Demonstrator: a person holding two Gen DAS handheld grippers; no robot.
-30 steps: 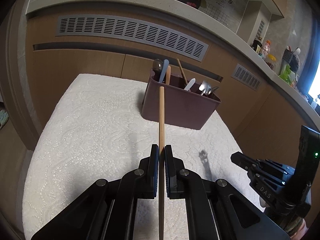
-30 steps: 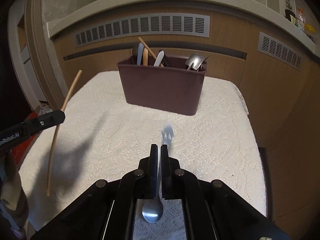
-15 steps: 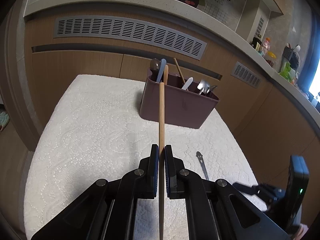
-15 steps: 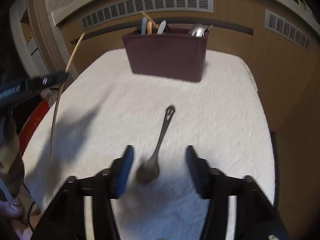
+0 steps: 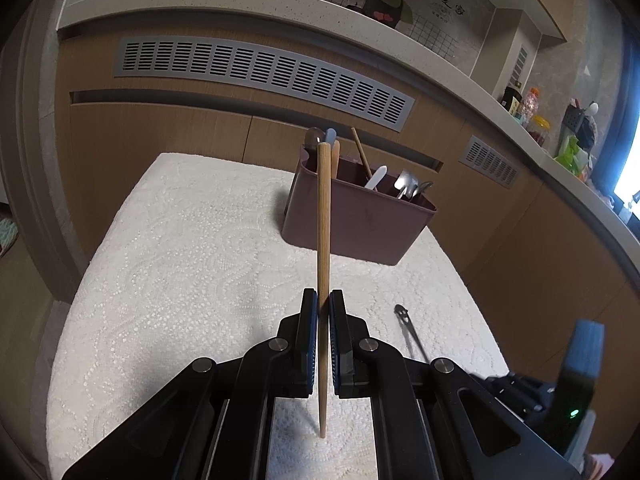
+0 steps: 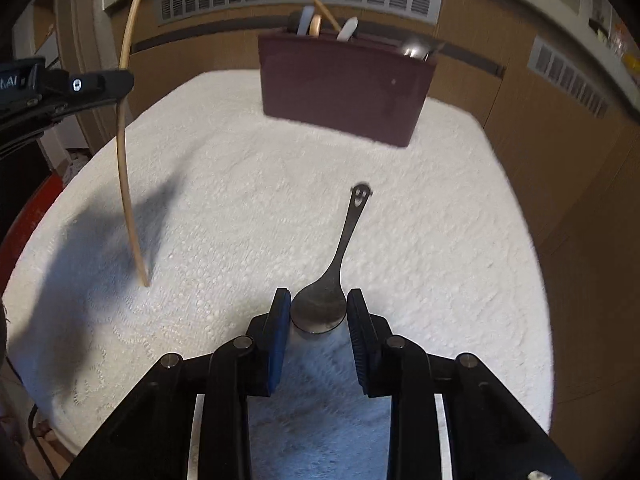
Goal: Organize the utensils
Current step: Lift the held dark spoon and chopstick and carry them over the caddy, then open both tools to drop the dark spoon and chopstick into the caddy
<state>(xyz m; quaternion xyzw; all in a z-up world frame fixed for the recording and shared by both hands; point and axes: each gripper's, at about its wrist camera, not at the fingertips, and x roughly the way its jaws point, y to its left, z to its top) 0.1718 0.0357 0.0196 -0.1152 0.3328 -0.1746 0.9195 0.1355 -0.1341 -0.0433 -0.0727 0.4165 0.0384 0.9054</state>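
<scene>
My left gripper (image 5: 323, 300) is shut on a wooden chopstick (image 5: 323, 220) and holds it upright, its lower tip close to the white cloth (image 5: 180, 260). In the right wrist view that chopstick (image 6: 124, 168) stands at the left. A metal spoon (image 6: 348, 232) lies on the cloth, handle pointing away toward the brown utensil holder (image 6: 344, 88). My right gripper (image 6: 318, 300) is closing, with the spoon's bowl between its blue pads, which touch the bowl's edges. The holder (image 5: 360, 224) has several utensils standing in it.
Wooden cabinet fronts with grey vent grilles (image 5: 260, 68) rise behind the table. A light counter above carries bottles and jars (image 5: 532, 108) at the right. The cloth's edges drop off on the left and right.
The right gripper let go of the spoon's handle, the spoon dropped flat onto the cloth, and the gripper sank and closed around the bowl. The left gripper and chopstick stayed put.
</scene>
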